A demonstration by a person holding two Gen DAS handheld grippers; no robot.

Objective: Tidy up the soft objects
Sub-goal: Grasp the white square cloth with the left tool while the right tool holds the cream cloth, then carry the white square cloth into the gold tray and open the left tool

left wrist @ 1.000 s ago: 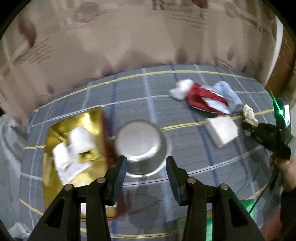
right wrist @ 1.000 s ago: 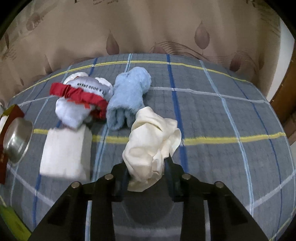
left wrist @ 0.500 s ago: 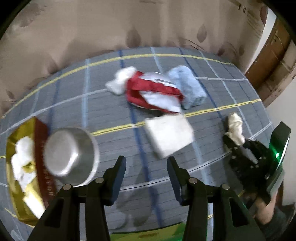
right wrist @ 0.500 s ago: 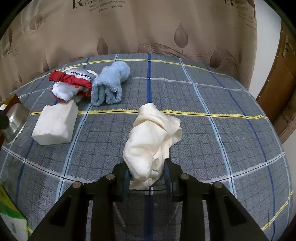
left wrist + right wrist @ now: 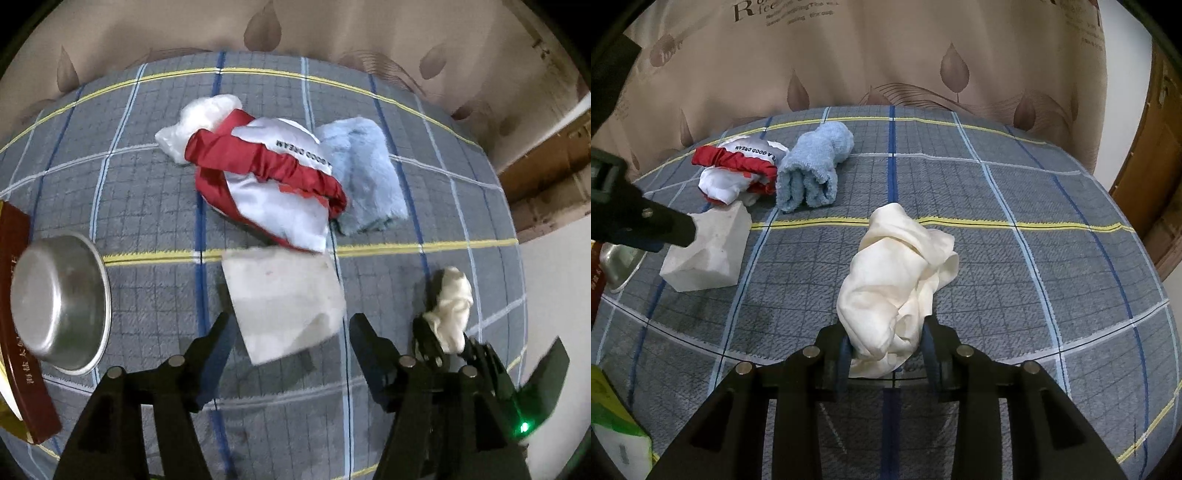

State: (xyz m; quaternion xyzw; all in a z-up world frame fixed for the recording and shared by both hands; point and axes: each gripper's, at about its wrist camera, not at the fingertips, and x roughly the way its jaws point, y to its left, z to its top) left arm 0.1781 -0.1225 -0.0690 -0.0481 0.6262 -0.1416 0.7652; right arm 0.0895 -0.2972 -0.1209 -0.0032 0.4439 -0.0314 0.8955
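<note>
A white foam block [image 5: 284, 302] lies on the grey checked cloth just ahead of my left gripper [image 5: 290, 332]. Its jaws are opening and stand wide on either side of the block's near edge, with the pads clear of it. My right gripper [image 5: 886, 339] is shut on a crumpled cream cloth [image 5: 897, 280]; its jaws are easing open, the cloth still pinched between them. The cream cloth [image 5: 450, 310] also shows at the lower right of the left wrist view. A red-and-white pouch [image 5: 266, 177] and a rolled light-blue towel [image 5: 362, 173] lie beyond the block.
An upturned steel bowl [image 5: 55, 302] rests against a dark red box [image 5: 18, 332] at the left. A white fluffy piece [image 5: 199, 122] lies behind the pouch. A green packet [image 5: 609, 424] sits at the near left. A beige curtain [image 5: 886, 55] hangs behind the surface.
My left gripper swung right from the steel bowl and gold tray to the white block, came lower, and its jaws widened. My right gripper drew back from the towels, cloth still in it.
</note>
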